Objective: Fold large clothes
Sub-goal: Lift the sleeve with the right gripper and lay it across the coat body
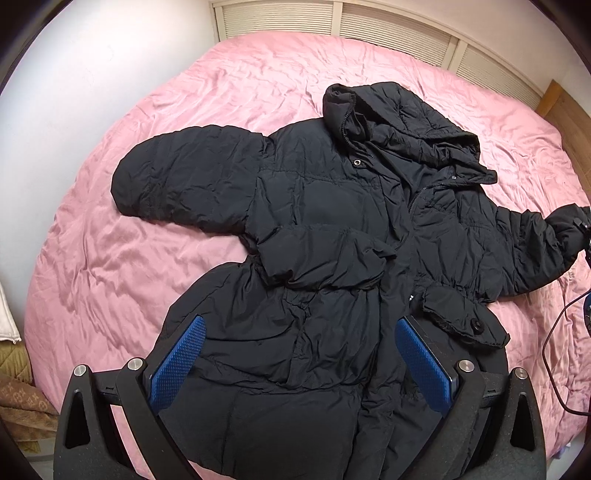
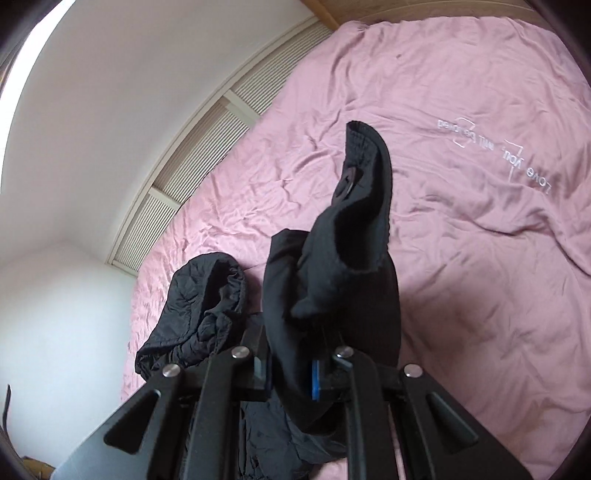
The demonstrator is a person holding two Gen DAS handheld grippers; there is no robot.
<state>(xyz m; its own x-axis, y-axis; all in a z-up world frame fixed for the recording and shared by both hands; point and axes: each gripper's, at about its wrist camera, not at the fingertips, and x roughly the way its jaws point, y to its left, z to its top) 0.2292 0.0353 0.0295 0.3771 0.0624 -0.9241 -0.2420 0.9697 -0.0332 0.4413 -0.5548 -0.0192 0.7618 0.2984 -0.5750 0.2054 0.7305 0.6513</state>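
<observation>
From the left wrist camera, the left gripper [image 1: 299, 354] hangs with its jaws spread wide over the lower part of a black padded coat [image 1: 325, 236], the blue pads [image 1: 181, 362] standing apart with nothing pinched between them. The whole coat shows in this view: it lies spread, front up, on a pink bedcover [image 1: 110, 258], with one sleeve out to the left, the other reaching to the far right edge, and the hood [image 1: 402, 122] crumpled at the far end. A buttoned pocket flap [image 1: 461, 321] sits just beside the right pad. A dark cable [image 1: 554, 332] hangs at the right edge, and folded blankets [image 1: 18, 398] lie at the near left beside the bed.

The right wrist camera gives what the other cannot: the right gripper [image 2: 291, 373] is clenched on the coat's sleeve cuff [image 2: 354, 236], which stands up from between the jaws and shows a dark button near its top. That cuff blocks much of the middle of this view. To the left of it lies the hood [image 2: 199, 306], rumpled on the cover. Further off, the pink bedcover [image 2: 461, 240] carries pale stitched lettering [image 2: 495, 147], seen upside down. Beyond both views runs a slatted white headboard [image 1: 388, 29], with a wooden edge [image 1: 561, 103] at the far right.
</observation>
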